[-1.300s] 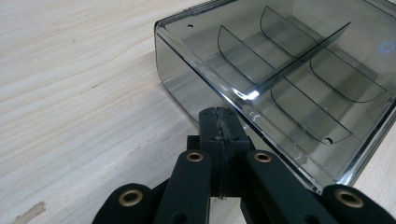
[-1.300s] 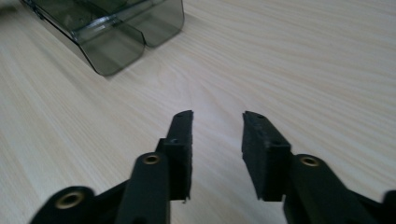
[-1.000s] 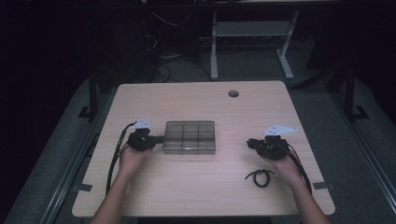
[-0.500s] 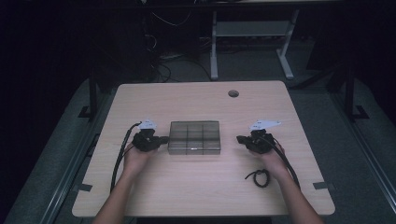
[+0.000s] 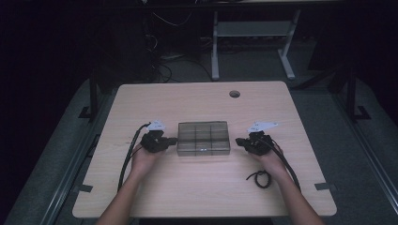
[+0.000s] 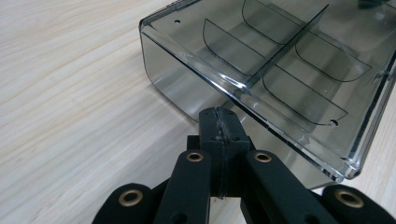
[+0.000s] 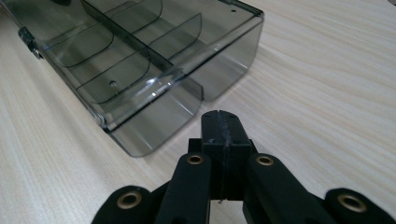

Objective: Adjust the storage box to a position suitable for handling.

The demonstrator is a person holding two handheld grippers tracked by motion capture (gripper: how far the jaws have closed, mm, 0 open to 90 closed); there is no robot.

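High view shows the smoky compartment box [image 5: 203, 138] at mid-table between the left gripper [image 5: 172, 140], closed jaws touching its end, and the right gripper [image 5: 239, 141], closed just short, so any handling seems barely begun.

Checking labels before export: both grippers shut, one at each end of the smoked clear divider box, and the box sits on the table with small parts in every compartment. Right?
One thing is off: the divider box is empty. The left gripper view and the right gripper view look through its clear top into bare compartments. The rest holds: left gripper and right gripper are shut, one at each end, box on the table.
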